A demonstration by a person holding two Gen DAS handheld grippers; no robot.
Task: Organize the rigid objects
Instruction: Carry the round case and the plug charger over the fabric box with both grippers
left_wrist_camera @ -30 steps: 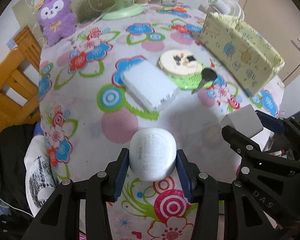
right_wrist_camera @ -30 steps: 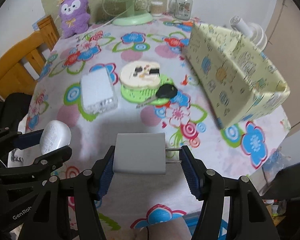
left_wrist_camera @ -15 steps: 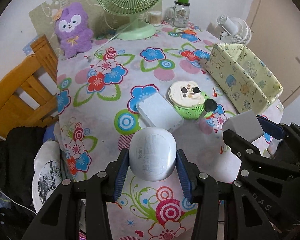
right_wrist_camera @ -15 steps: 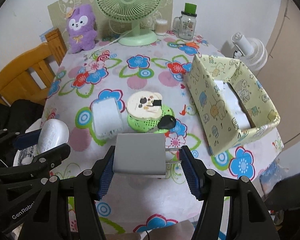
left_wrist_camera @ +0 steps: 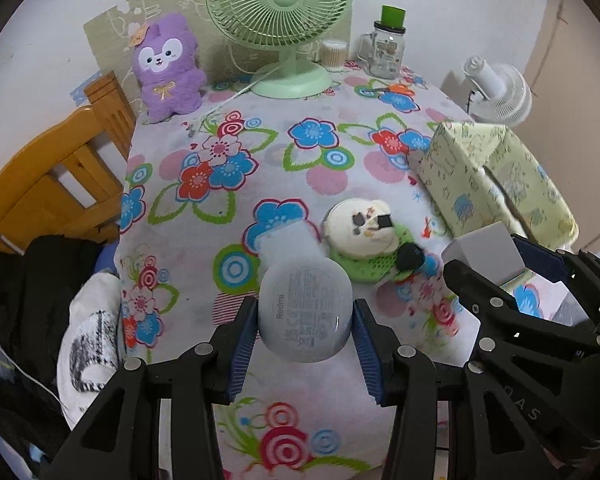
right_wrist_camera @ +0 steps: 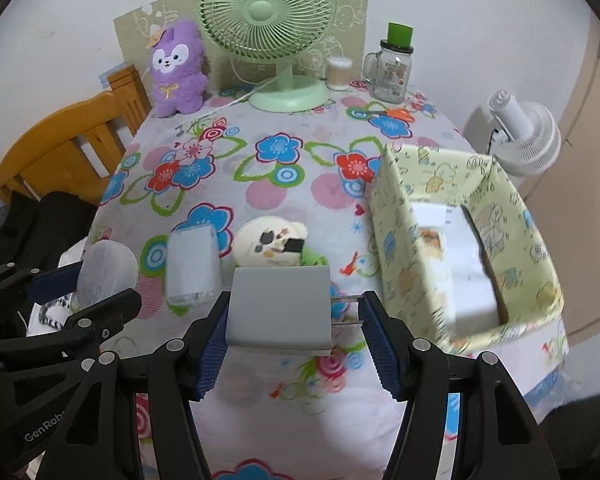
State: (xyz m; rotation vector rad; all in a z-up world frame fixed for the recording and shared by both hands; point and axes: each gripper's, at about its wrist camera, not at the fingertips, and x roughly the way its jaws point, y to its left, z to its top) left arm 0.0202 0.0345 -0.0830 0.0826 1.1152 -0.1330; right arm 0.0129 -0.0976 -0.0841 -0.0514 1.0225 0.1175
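Note:
My left gripper (left_wrist_camera: pixel 305 327) is shut on a white rounded earbud case (left_wrist_camera: pixel 305 312), held above the near part of the floral table. My right gripper (right_wrist_camera: pixel 293 316) is shut on a grey wall charger (right_wrist_camera: pixel 279 309), its two prongs touching the right pad. Each gripper shows at the edge of the other view: the charger (left_wrist_camera: pixel 486 250) at the right, the case (right_wrist_camera: pixel 106 272) at the left. A yellow patterned box (right_wrist_camera: pixel 466 240) stands open at the table's right with white items inside. A white power bank (right_wrist_camera: pixel 192 266), a cream round case (right_wrist_camera: pixel 270 242) on a green pad and a black key fob (left_wrist_camera: pixel 410 256) lie mid-table.
At the far edge stand a green desk fan (right_wrist_camera: pixel 266 32), a purple plush toy (right_wrist_camera: pixel 178 68), a cotton-swab jar (right_wrist_camera: pixel 339 73) and a glass mug with a green lid (right_wrist_camera: pixel 392 68). A wooden chair (right_wrist_camera: pixel 60 152) with dark clothing sits left; a white fan (right_wrist_camera: pixel 524 136) stands right.
Both grippers have risen and pulled back from the table with their objects still held. More of the table, the fan and the inside of the yellow box have come into view.

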